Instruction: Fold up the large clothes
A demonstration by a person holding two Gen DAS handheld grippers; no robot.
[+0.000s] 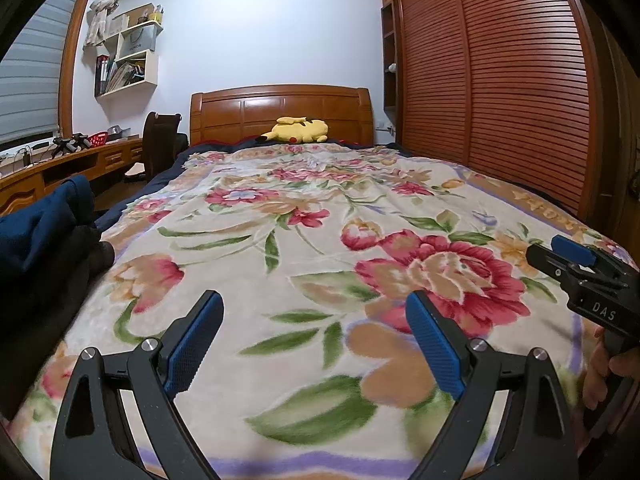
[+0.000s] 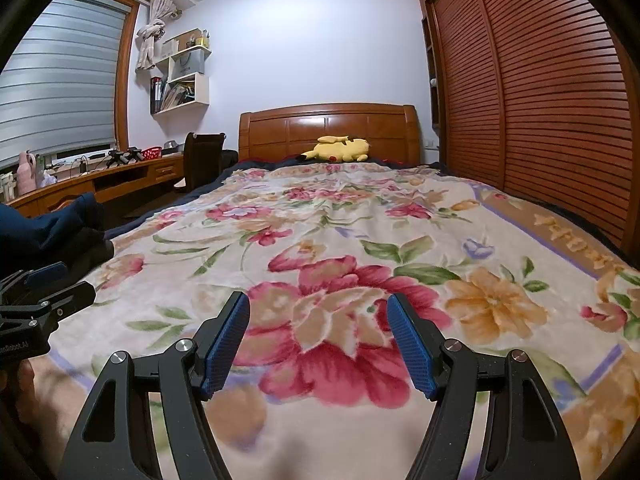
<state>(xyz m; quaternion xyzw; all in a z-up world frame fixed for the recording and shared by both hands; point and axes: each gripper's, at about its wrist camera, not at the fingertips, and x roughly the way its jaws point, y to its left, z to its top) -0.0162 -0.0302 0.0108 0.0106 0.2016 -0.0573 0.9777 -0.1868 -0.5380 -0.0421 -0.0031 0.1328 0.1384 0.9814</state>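
A heap of dark clothes, navy blue on top and black below, lies at the left edge of the bed; it shows in the right wrist view too as dark clothes. My left gripper hovers open over the floral blanket, nothing between its blue pads. My right gripper is also open and empty above the floral blanket. The right gripper appears at the right side of the left wrist view, held by a hand. The left gripper sits at the left of the right wrist view, close to the clothes.
A yellow plush toy lies by the wooden headboard. A slatted wardrobe runs along the right side of the bed. To the left stand a wooden desk and a dark chair under wall shelves.
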